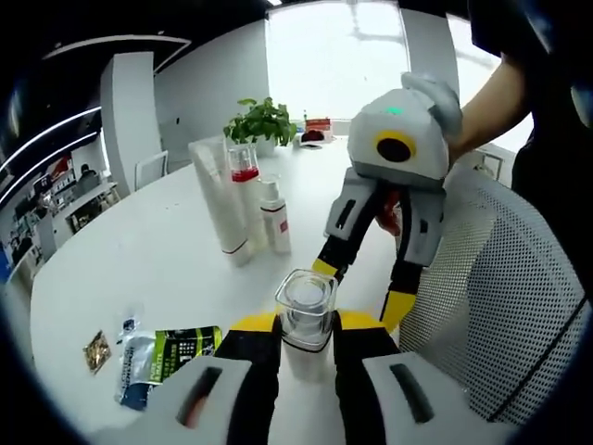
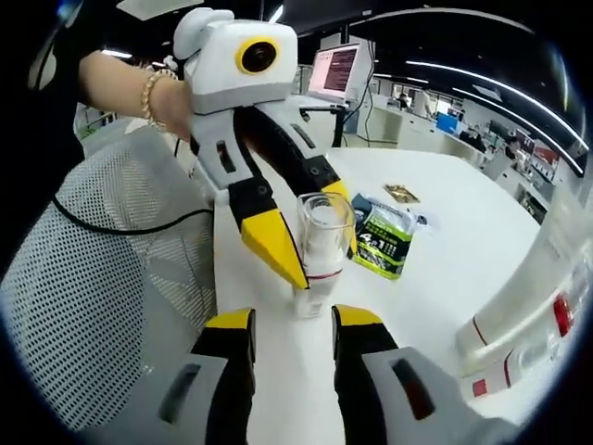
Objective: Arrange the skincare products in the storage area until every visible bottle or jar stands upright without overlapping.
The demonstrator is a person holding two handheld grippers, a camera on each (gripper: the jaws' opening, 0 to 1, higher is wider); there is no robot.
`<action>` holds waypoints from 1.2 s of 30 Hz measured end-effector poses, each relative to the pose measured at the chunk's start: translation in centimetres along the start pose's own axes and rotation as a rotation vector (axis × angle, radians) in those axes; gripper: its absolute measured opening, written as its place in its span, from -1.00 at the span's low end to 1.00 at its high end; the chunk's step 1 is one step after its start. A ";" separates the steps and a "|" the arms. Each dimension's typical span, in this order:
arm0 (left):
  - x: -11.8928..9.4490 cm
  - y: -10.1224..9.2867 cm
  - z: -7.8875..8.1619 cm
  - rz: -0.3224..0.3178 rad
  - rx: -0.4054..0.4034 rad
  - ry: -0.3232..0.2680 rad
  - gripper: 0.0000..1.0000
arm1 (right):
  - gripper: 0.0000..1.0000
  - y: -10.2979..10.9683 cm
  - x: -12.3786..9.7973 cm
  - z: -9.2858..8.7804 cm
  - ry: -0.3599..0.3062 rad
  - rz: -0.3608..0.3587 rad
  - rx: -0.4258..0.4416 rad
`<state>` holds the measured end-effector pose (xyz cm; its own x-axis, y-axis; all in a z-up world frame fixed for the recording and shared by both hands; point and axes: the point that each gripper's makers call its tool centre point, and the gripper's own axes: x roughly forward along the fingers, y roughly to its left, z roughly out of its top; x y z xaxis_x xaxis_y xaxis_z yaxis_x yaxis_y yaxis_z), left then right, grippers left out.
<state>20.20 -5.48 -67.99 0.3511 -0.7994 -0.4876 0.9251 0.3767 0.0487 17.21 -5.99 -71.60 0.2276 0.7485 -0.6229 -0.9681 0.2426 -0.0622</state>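
Note:
A clear square-topped bottle (image 1: 306, 311) stands on the white round table (image 1: 139, 269), and my left gripper (image 1: 306, 323) is shut on it, a yellow-tipped jaw pressing each side. In the right gripper view the same bottle (image 2: 324, 243) sits upright between the left gripper's (image 2: 306, 221) jaws. My right gripper (image 2: 293, 320) is open just short of the bottle's base, with nothing held. It also appears in the left gripper view as the right gripper (image 1: 361, 289), to the bottle's right. A tall white tube (image 1: 218, 199), a red-capped bottle (image 1: 243, 171) and a small white pump bottle (image 1: 275, 218) stand upright together farther back.
Flat sachets lie at the table's near left: a green-black packet (image 1: 181, 350), a blue one (image 1: 130, 371), a small brown one (image 1: 95, 350). A potted plant (image 1: 262, 120) stands at the far edge. A mesh chair (image 1: 519, 306) is beside the table. White tubes (image 2: 528, 306) rise at the right.

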 end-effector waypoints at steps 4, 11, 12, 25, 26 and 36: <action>-0.5 0.2 -0.3 0.000 -0.014 -0.005 -0.58 | -0.33 -0.2 0.0 -0.2 0.002 -0.011 0.014; -1.1 0.4 -0.6 0.007 -0.052 -0.013 -0.57 | -0.31 0.4 1.2 0.1 -0.001 0.000 0.026; -1.2 0.4 -0.7 0.004 -0.053 -0.014 -0.57 | -0.30 0.5 1.3 0.3 -0.005 0.001 0.026; -1.3 0.5 -3.0 -0.022 -0.016 0.072 -0.49 | -0.27 0.0 0.1 0.3 -0.008 -0.029 0.052; -1.3 0.6 -3.2 -0.025 -0.014 0.078 -0.51 | -0.25 0.0 0.0 0.2 -0.008 -0.033 0.055; -0.7 0.5 -3.7 -0.059 0.027 0.102 -0.64 | -0.09 -0.1 -1.9 -0.6 -0.009 -0.083 0.111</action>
<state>19.90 -3.03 -70.89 0.2803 -0.7677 -0.5762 0.9478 0.3163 0.0397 16.80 -7.81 -70.92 0.3079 0.7285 -0.6119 -0.9284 0.3707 -0.0259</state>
